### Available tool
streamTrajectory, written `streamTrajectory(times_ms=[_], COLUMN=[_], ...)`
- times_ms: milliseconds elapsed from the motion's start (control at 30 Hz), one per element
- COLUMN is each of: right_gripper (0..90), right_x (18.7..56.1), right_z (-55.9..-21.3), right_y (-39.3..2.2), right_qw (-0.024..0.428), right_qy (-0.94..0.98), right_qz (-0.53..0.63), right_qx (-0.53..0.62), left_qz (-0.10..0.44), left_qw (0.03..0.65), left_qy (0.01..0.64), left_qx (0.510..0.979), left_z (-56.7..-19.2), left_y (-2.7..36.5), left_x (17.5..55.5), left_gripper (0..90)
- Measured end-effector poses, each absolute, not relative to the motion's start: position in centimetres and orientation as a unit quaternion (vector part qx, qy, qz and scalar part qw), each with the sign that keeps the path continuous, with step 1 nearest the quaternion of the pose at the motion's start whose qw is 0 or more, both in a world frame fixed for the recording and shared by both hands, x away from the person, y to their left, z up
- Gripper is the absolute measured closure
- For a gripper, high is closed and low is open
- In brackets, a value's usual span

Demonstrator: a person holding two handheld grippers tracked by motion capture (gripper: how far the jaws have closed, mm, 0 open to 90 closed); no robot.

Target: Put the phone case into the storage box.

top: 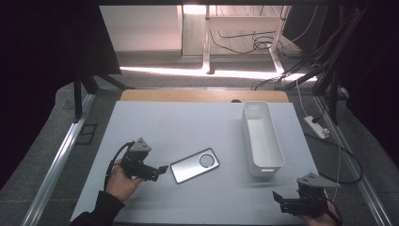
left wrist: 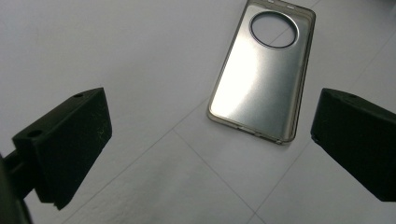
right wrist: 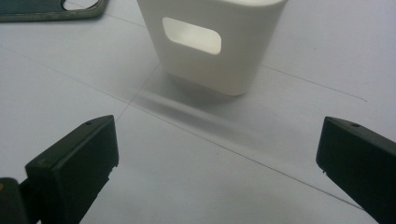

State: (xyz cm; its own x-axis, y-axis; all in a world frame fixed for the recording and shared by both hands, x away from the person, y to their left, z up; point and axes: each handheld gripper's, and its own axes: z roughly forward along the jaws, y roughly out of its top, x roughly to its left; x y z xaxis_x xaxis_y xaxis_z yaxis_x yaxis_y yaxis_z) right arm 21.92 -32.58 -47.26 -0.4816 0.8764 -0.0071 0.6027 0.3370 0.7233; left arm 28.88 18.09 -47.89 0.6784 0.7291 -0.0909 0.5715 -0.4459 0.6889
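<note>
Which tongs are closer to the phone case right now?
Left. The left tongs sit open just beside the phone case; the right tongs are open too, near the white bin.

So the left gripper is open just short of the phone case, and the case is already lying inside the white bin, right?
Not quite. The phone case lies flat on the table, left of the white bin, which is empty in the high view. The left gripper is indeed open just short of it.

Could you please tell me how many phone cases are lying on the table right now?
1. The single phone case lies flat near the table's middle, just ahead of the open left tool and left of the white bin.
</note>
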Motion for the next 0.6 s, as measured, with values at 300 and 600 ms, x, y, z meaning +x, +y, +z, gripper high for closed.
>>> streamTrajectory(times_ms=[300,600], right_gripper=[0.0,0.0], right_x=[21.9,21.9], right_z=[-47.3,-47.3], right_y=[-32.6,-32.6], right_qw=[0.201,0.2], right_qy=[0.793,0.793], right_qz=[0.337,0.337], right_qx=[0.467,0.466], left_qz=[0.098,0.093], left_qw=[0.35,0.337], left_qy=[0.371,0.359], left_qx=[0.854,0.865], left_z=[-48.1,-48.1], left_y=[16.2,14.9], left_x=[30.6,31.9], left_gripper=[0.0,0.0])
